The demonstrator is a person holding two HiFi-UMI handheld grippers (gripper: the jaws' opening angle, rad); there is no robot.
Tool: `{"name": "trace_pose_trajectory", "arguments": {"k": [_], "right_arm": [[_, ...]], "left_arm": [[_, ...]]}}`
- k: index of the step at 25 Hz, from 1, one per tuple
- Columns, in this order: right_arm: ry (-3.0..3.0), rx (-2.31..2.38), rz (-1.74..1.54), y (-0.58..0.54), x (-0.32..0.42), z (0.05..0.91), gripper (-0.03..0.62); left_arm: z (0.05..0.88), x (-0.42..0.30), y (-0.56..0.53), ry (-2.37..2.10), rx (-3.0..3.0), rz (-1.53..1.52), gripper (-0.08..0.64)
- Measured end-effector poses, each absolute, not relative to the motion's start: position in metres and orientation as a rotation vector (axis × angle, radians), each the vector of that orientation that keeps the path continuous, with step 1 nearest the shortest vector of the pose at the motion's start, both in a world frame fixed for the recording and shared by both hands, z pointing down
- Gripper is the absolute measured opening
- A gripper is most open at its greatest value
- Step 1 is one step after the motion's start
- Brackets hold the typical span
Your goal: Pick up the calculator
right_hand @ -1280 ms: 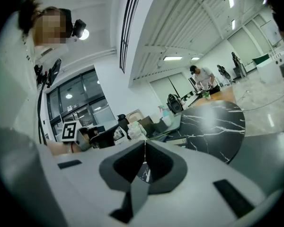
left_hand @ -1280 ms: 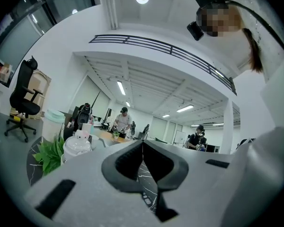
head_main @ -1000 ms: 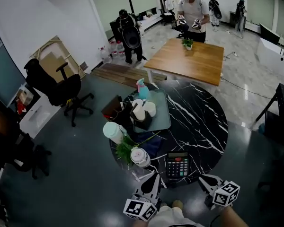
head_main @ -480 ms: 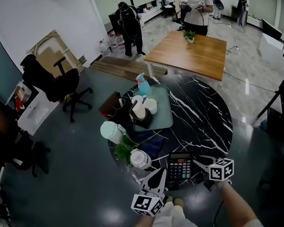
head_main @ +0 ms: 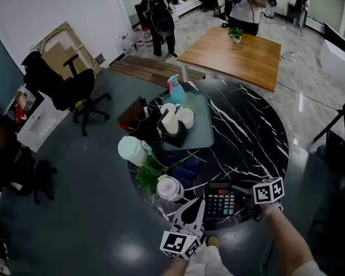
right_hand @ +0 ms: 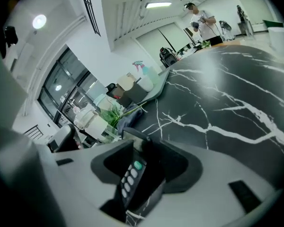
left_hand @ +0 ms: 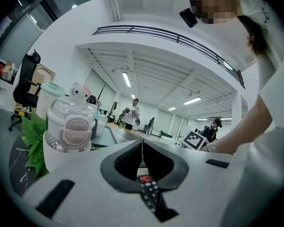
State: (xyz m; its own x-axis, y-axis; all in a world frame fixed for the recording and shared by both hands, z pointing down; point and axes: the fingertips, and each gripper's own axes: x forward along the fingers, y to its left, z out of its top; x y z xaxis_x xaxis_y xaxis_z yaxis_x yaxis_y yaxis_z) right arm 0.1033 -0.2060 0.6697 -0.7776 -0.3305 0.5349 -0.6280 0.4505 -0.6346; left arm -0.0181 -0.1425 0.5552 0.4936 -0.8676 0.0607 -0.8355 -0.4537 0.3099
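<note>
Right claw (right_hand: 146, 168) apparently grips black calculator (right_hand: 131, 176) with pale keys.

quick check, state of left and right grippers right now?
Left gripper: closed, nothing between the jaws.
Right gripper: closed on the calculator, gripping its edge.
</note>
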Motion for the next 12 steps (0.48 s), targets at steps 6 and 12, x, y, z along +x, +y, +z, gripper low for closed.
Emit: {"name": "trace_pose_trajectory", "arguments": {"k": [6, 12], "right_arm": [[-2.265, 0.612, 1.300, -0.207, 0.090, 0.682, 0.150], [-2.230, 0.507, 1.371, -0.204, 0.084, 0.683, 0.143]], "left_arm": [[0.559, -0.019, -0.143, -1.425, 2.442, -0.174, 0.006], [0.559, -0.024, -0.143, -1.431, 2.425, -0.188, 0.006]]}}
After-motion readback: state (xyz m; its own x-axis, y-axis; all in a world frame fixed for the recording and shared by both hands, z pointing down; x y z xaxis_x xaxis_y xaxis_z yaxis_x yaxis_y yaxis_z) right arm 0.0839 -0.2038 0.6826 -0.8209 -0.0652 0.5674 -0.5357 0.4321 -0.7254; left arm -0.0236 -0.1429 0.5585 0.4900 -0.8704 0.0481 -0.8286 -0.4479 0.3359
